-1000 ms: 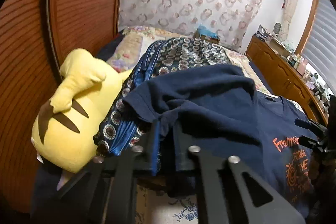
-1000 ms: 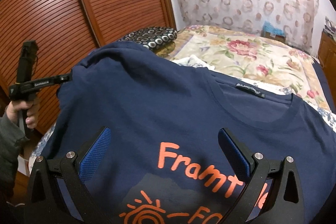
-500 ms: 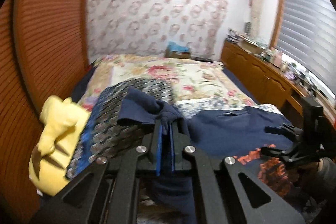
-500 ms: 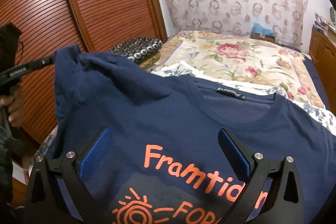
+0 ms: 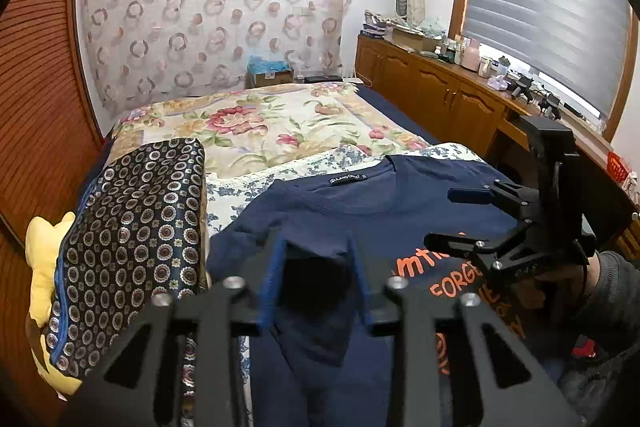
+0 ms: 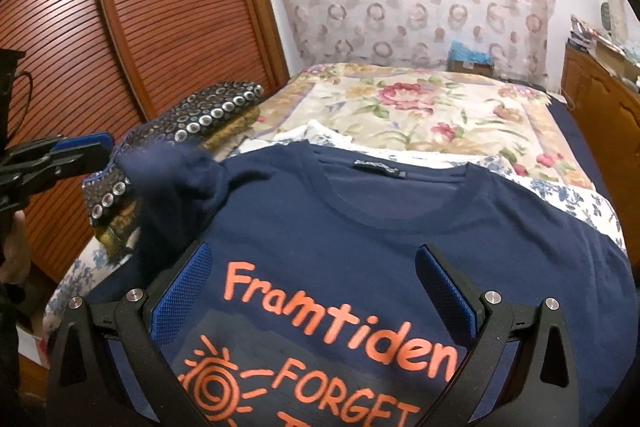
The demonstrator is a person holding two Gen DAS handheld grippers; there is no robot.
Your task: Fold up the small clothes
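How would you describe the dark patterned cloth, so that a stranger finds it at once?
Start from the bed with the flowered cover. At its side toward the brown slatted doors lies the patterned cloth, between the yellow plush toy and the navy T-shirt. Only it carries rows of small round medallions.

Your left black two-finger gripper with blue pads [image 5: 318,279] has its jaws partly apart, a gap showing between the pads; whether they are pinching anything cannot be told. In the right wrist view it reaches in from the left edge, fingers level. Your right black two-finger gripper with blue pads [image 6: 316,291] has its jaws spread wide, gripping nothing. Your right hand in a grey sleeve [image 5: 576,287] wraps its handle low at the right.
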